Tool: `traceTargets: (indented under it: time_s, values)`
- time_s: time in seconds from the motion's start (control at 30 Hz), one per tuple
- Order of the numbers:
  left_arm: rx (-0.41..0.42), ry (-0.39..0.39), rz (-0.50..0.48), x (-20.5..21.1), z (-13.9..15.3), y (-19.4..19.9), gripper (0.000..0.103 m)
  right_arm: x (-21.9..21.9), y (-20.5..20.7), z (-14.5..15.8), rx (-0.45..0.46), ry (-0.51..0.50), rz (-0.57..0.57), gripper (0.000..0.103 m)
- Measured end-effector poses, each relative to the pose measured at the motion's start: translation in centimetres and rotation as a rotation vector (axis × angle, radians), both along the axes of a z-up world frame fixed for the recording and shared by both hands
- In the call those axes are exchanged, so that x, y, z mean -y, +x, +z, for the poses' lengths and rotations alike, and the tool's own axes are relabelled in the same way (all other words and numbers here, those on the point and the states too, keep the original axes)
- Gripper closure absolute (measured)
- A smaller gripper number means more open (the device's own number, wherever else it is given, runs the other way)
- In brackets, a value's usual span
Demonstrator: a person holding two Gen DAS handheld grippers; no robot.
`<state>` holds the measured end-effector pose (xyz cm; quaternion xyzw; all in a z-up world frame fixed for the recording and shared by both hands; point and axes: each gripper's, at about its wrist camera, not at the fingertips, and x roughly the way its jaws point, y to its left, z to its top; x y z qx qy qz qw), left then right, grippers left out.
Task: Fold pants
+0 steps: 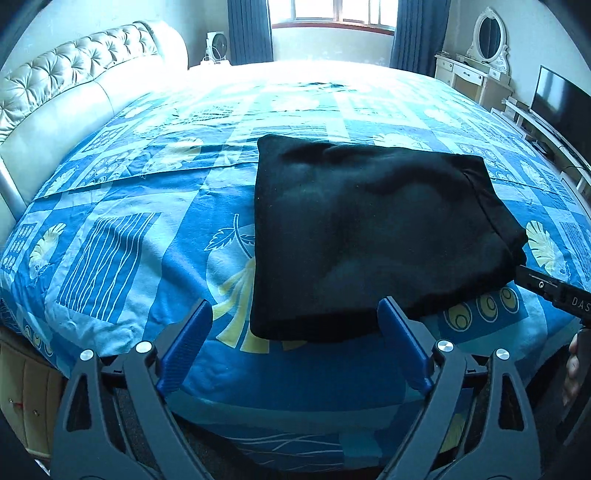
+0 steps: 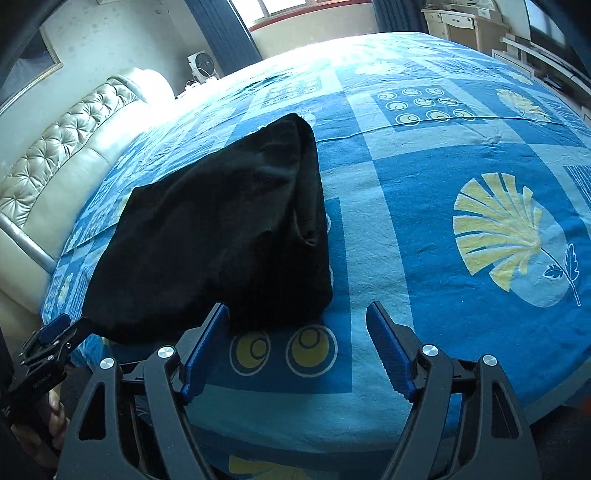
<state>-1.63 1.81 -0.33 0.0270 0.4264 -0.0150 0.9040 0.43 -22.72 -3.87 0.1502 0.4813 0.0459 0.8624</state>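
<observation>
The black pants (image 1: pixel 369 236) lie folded into a thick rectangle on the blue patterned bedsheet (image 1: pixel 129 236). My left gripper (image 1: pixel 295 314) is open, its blue fingertips just in front of the pants' near edge, holding nothing. In the right wrist view the pants (image 2: pixel 221 236) lie left of centre. My right gripper (image 2: pixel 297 314) is open and empty, its left finger (image 2: pixel 207 343) close to the pants' near corner. The left gripper also shows in the right wrist view (image 2: pixel 55 332) at the pants' left corner. The right gripper's body shows at the left wrist view's right edge (image 1: pixel 554 291).
A tufted cream headboard (image 1: pixel 66 85) runs along the bed's left side. A window with blue curtains (image 1: pixel 332 14) is at the far end. A dresser with an oval mirror (image 1: pixel 487 37) and a TV (image 1: pixel 557 99) stand to the right. The bed's near edge lies just under both grippers.
</observation>
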Motion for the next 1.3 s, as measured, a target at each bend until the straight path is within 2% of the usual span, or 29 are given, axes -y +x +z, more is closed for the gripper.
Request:
traceTargets:
  time_s: [0.17, 0.3, 0.5, 0.63, 0.77, 1.3]
  values:
    - [0.033, 0.018, 0.012, 0.7, 1.1, -1.0, 0.011, -0.1, -0.7, -0.5, -0.027, -0.001, 0.01, 0.027]
    - [0.061, 0.007, 0.028, 0.8, 2.1, -1.7, 0.009, -0.9, -1.4, -0.3, -0.002, -0.046, 0.033, 0.027]
    - [0.03, 0.004, 0.083, 0.4, 1.5, -1.9, 0.009, -0.9, -1.8, -0.4, 0.003, -0.047, 0.028, 0.027]
    - [0.051, 0.037, 0.071, 0.7, 1.8, -2.0, 0.009, -0.8, -2.0, -0.4, 0.009, -0.056, 0.022, 0.027]
    - [0.065, 0.03, 0.069, 0.5, 2.2, -1.9, 0.009, -0.5, -2.0, -0.4, 0.012, -0.054, 0.012, 0.027]
    - [0.033, 0.058, 0.056, 0.3, 0.9, -1.4, 0.009, -1.5, -2.1, -1.0, -0.004, -0.083, 0.045, 0.027]
